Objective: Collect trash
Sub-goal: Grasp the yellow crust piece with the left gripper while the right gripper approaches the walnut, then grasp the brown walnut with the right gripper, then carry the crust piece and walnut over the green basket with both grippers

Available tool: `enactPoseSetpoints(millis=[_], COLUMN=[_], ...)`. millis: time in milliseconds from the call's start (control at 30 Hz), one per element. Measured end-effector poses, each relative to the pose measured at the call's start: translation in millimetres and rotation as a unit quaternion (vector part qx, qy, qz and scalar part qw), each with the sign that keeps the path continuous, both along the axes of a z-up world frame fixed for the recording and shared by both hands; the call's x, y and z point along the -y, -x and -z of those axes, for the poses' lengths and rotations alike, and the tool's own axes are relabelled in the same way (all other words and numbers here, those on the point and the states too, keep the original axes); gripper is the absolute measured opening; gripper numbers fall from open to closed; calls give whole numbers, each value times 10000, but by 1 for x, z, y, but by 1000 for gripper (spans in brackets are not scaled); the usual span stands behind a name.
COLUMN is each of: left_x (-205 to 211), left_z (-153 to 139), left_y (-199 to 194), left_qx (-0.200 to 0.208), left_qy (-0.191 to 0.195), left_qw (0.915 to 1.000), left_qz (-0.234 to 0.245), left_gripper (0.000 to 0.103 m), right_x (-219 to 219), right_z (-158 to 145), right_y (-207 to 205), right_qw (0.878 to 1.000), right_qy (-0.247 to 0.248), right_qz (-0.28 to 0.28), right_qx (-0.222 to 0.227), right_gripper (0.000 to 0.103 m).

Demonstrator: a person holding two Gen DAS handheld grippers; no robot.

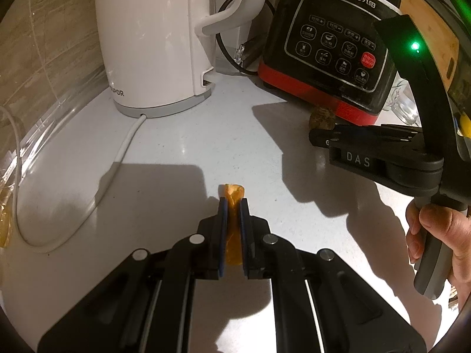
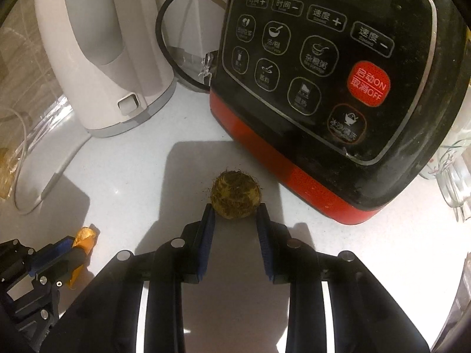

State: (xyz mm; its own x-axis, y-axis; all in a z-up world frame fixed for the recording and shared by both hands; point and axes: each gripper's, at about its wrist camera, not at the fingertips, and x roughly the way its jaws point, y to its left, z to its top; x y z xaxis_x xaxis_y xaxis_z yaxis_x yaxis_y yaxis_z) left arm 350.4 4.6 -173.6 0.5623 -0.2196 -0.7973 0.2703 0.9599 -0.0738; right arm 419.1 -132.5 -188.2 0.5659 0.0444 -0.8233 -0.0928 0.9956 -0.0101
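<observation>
My left gripper (image 1: 232, 206) is shut on an orange peel strip (image 1: 233, 195), which sticks out past the pads just above the white counter; the peel also shows in the right wrist view (image 2: 85, 235). A brown hairy round husk (image 2: 236, 195) lies on the counter in front of the red and black blender base. My right gripper (image 2: 236, 214) is open, its fingertips on either side of the husk's near edge. In the left wrist view the husk (image 1: 321, 119) sits just beyond the right gripper's tips.
A white kettle (image 1: 153, 38) with its cord (image 1: 117, 158) stands at the back left. The Joyoung blender base (image 2: 323, 88) is at the back right, with a black cable (image 2: 164, 47) behind and glassware (image 2: 453, 176) to its right. The wall is tiled.
</observation>
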Motion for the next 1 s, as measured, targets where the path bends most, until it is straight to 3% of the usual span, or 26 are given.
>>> enactPoseSetpoints(millis=[267, 467, 700, 1000], left_x=[2, 11, 30, 49], left_z=[-6, -27, -46, -56], left_y=[11, 53, 145, 292], left_qx=[18, 127, 115, -9], left_qy=[-71, -102, 19, 141], left_qw=[10000, 9999, 9999, 9998], left_qz=[-59, -56, 45, 146], left_gripper=[8, 8, 8, 8], right_x=[10, 14, 25, 41], right_z=[-14, -40, -60, -60], right_y=[22, 73, 185, 370], right_qw=[10000, 9997, 9991, 9984], right_qy=[-80, -89, -168, -275], right_qz=[-32, -148, -320, -487], right_qx=[3, 173, 218, 69], right_gripper=[29, 29, 30, 30])
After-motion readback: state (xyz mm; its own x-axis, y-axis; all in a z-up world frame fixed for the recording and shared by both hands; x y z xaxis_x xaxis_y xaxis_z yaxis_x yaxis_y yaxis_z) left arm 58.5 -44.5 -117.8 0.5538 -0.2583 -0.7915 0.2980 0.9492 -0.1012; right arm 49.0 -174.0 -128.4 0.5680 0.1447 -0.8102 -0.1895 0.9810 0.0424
